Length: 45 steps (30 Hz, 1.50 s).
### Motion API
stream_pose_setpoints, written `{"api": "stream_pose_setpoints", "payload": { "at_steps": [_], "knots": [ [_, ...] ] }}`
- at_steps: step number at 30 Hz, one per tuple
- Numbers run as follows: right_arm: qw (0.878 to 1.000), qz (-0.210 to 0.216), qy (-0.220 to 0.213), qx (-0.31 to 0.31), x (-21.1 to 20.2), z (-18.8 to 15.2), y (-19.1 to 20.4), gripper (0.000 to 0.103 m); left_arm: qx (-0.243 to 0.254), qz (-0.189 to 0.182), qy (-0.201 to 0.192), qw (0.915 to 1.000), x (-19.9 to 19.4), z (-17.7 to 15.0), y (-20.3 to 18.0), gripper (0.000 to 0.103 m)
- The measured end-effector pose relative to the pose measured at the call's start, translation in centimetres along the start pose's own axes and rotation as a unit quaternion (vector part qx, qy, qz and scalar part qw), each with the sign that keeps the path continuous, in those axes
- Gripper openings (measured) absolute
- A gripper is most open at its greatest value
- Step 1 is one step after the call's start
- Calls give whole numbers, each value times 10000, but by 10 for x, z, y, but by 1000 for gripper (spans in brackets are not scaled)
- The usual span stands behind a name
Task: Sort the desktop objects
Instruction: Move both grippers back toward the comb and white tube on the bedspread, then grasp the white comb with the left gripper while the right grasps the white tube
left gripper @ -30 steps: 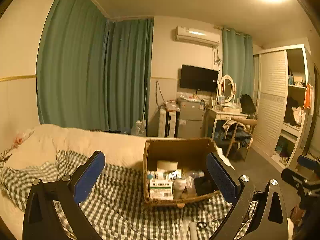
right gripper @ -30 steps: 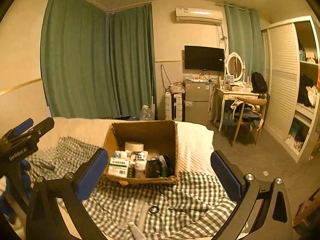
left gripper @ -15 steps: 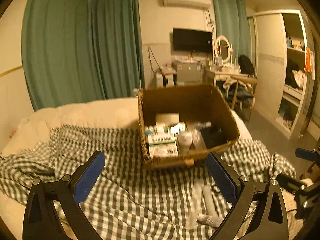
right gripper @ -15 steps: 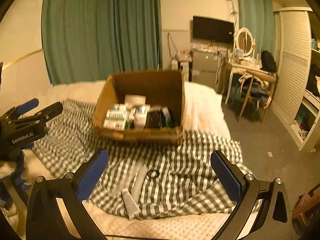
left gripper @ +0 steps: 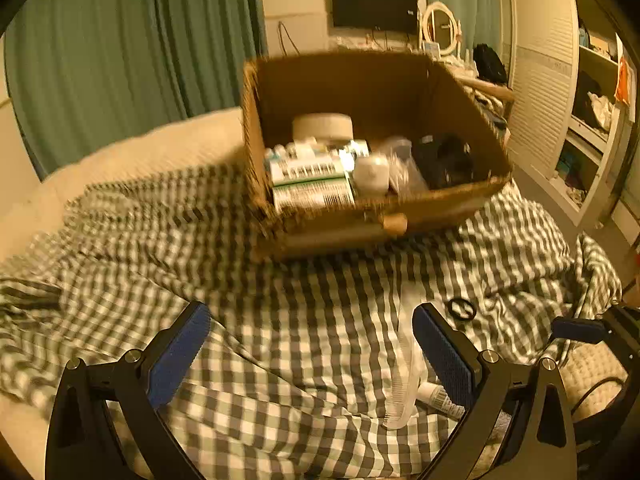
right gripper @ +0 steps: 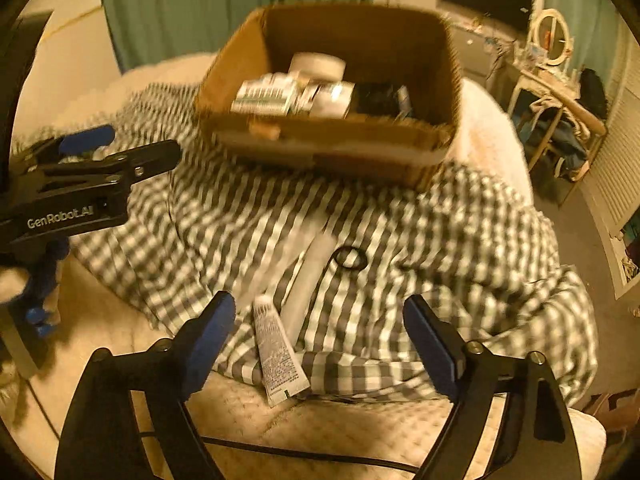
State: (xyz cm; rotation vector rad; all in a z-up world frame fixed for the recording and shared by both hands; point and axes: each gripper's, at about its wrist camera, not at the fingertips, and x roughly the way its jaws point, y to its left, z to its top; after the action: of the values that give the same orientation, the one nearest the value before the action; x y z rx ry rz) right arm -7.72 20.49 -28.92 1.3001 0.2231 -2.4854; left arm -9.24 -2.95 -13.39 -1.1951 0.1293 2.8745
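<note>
A cardboard box stands on the checked cloth, holding small cartons, a tape roll and bottles. On the cloth in front of it lie a white printed tube, a clear tube and a black ring. My right gripper hangs over the two tubes, its jaws closing, wide apart and pressing on nothing. My left gripper is open over bare cloth, left of the tubes. Each gripper shows in the other's view, left gripper, right gripper.
The cloth lies on a cream quilted bed, whose edge drops to the floor on the right. A black cable crosses the quilt near me. Green curtains hang behind, with a desk and chair and a wardrobe to the right.
Both grippers have sunk towards the bed and tipped downward; the box has risen in both views and the tubes and ring have come closer. The right fingers stand closer together than before.
</note>
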Motion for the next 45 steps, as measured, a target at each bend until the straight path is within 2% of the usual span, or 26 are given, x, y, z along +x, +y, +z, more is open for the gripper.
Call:
{"api": "stream_pose_setpoints", "payload": {
  "at_steps": [3,9,15,17,20,25,26,30,32,34,35,36,37,45],
  "knots": [
    [9995,76,268,-142,18,-3,7,80,4,-27,181,9998,14,-5,-1,103],
    [9957,239,825,-349,49,-10,14,65,86,-352,595,9976,40,-10,-10,103],
    [9900,598,1250,-243,68,-18,8,42,260,-520,1098,9923,69,-19,-24,103],
    [9889,744,1279,-152,67,-19,4,26,337,-561,1259,9899,76,-21,-29,101],
    [9881,863,1275,-14,61,-21,-3,17,447,-632,1424,9868,83,-24,-35,100],
    [9903,782,1101,326,46,-17,-22,16,614,-729,1606,9824,94,-27,-48,99],
    [9908,731,1068,390,44,-16,-27,16,654,-742,1650,9813,97,-29,-52,97],
    [9937,441,853,579,32,-10,-48,16,723,-773,1809,9778,112,-33,-65,79],
    [9947,318,740,645,28,-4,-60,16,744,-757,1790,9781,118,-35,-71,75],
    [9948,301,665,712,27,2,-67,16,752,-786,1800,9776,122,-35,-72,65],
    [9950,274,606,746,25,4,-70,16,731,-806,1780,9780,123,-35,-72,53],
    [9951,274,568,763,24,6,-72,16,722,-849,1776,9778,122,-35,-72,36],
    [9951,287,532,777,21,6,-76,16,714,-902,1781,9773,122,-35,-72,29],
    [9952,264,236,913,12,12,-81,16,521,-1155,1502,9805,98,-27,-66,26]
  ]
}}
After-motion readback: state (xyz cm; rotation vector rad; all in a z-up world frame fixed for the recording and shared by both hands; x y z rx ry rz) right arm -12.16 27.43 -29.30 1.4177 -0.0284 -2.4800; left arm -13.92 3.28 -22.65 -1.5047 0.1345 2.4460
